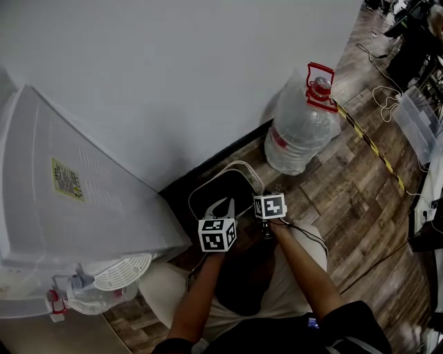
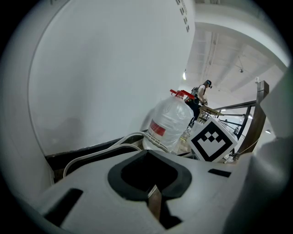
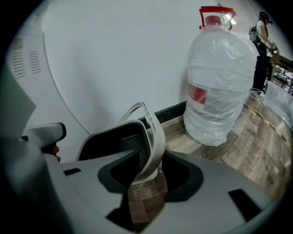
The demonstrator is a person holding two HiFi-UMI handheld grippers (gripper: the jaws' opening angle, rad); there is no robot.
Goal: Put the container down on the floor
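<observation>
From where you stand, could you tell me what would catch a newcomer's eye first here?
A big clear water bottle with a red cap stands on the wood floor against the white wall, at right. Nearer, a white container, dark inside, sits on the floor, its rim between the open jaws of the right gripper.

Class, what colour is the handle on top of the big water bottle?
Red; the handle of the water bottle shows best in the right gripper view.

A big clear water bottle (image 1: 302, 128), red-capped, stands by the white wall (image 1: 173, 69); a white dispenser (image 1: 62, 200) stands apart.
</observation>
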